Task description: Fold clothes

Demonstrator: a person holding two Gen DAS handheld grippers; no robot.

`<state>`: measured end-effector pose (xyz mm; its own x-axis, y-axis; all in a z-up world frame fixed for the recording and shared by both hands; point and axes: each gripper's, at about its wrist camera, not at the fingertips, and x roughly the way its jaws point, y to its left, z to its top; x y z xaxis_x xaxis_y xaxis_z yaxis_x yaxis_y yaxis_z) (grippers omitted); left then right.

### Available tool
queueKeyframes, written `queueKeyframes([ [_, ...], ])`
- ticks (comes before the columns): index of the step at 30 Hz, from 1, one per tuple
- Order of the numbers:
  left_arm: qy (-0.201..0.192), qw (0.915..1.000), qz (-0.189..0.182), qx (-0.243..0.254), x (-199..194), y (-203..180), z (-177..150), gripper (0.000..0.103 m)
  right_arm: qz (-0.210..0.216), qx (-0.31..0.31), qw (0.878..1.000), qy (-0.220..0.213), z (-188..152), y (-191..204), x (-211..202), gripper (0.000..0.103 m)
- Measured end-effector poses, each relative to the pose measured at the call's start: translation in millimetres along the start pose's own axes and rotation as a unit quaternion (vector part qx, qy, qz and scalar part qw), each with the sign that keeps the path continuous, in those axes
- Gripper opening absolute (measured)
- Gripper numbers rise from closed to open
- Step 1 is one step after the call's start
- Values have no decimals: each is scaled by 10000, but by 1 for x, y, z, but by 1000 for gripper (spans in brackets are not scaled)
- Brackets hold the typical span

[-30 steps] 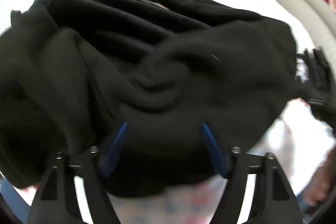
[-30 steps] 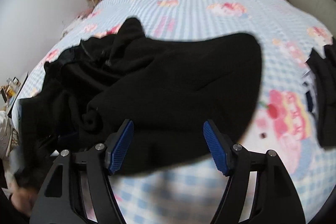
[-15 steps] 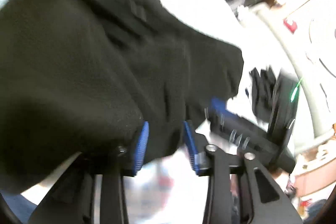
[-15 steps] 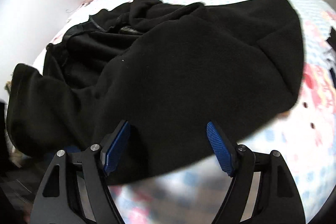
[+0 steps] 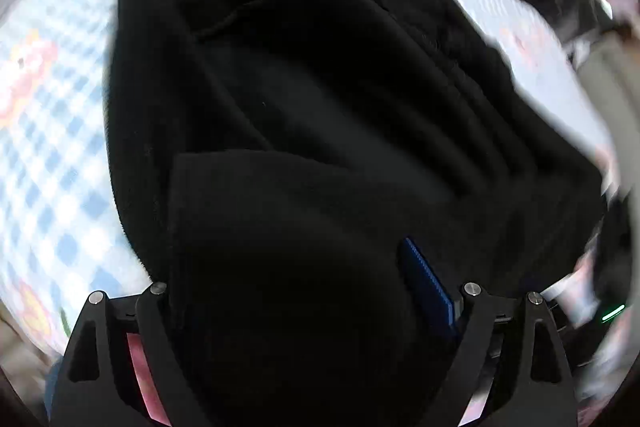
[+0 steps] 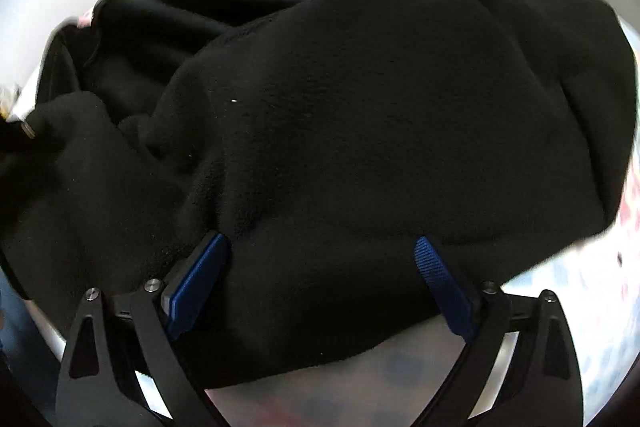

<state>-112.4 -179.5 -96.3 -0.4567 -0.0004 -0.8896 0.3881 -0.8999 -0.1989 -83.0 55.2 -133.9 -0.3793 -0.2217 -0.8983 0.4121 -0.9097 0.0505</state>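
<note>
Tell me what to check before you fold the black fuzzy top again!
1. Left gripper let go? Cannot tell: its jaws are opening, but a flap of the black fleece top covers the left finger.
2. Right gripper let go? Ok: jaws opening, blue pads wide apart, fleece lying between them but not squeezed.
3. Top lying flat? Not ok: it is bunched, with deep wrinkles on its left side in the right wrist view.
4. Top on the checked bedsheet? Ok.
5. Sleeves and hem easy to find? Cannot tell: everything is black and blurred.
</note>
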Motion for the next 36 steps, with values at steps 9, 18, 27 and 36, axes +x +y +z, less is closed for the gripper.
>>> queueKeyframes([
  [9, 51, 9912, -1267, 368, -40, -21, 25, 36, -1060, 122, 9857, -1307, 49, -40, -86, 2],
  [18, 484, 9666, -2191, 1243, -23, -118, -14, 33, 344, 868, 9884, -1194, 38, -78, -117, 33],
  [27, 577, 9490, -2854, 1209, -40, -82, -58, 33, 1286, 1761, 9756, -241, -2, -50, -34, 44],
  [36, -539, 9655, -2540, 193, -108, 47, 1, 79, 1214, 1202, 9838, -547, 16, -3, -55, 58],
])
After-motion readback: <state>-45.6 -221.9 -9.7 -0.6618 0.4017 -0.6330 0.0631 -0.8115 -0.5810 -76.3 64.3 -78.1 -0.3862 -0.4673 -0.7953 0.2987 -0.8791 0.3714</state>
